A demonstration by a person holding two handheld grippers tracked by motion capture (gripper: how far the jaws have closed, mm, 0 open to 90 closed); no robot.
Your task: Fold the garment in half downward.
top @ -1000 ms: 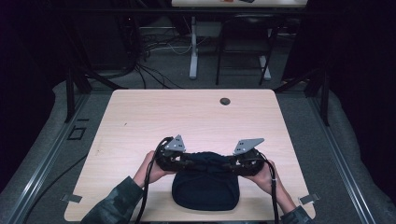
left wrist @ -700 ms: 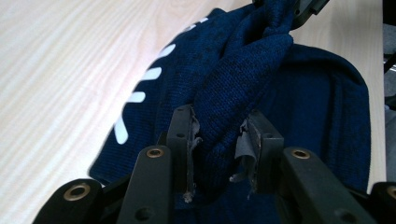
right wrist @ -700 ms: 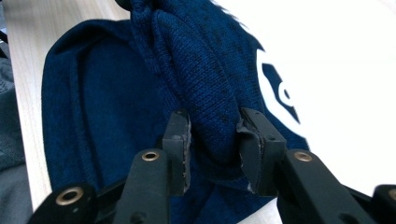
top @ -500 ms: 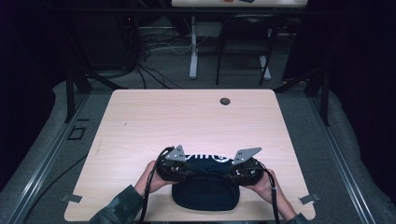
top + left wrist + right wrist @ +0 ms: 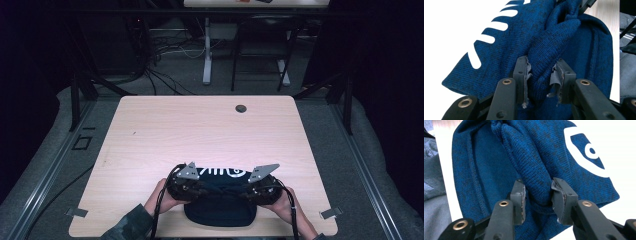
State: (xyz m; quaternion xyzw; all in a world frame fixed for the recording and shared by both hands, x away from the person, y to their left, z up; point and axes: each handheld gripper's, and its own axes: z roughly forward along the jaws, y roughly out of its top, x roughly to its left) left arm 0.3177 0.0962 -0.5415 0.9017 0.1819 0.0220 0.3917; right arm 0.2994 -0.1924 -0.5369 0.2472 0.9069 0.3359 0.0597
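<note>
Pinching a thick fold of a dark blue knit garment (image 5: pixel 564 42), the left gripper (image 5: pixel 541 75) has its two black jaws pressed onto the fabric from either side, their worn pads (image 5: pixel 527 75) biting into the bunched knit. The right gripper (image 5: pixel 537 195) grips in the same way, its jaws clamped on another raised fold of the same garment, with the cloth bulging up between the pads (image 5: pixel 557 192).

Seen from the high view, the garment (image 5: pixel 220 210) lies at the near edge of the wooden table (image 5: pixel 200 130), just in front of the person, stretched between the two grippers. The left gripper (image 5: pixel 192 184) holds its left end and the right gripper (image 5: pixel 255 189) its right end, each in one of the person's hands. White lettering (image 5: pixel 222 171) shows on the part of the fabric turned toward the far side of the table. A small dark round fitting (image 5: pixel 241 108) sits near the table's far edge, well apart from the garment.
</note>
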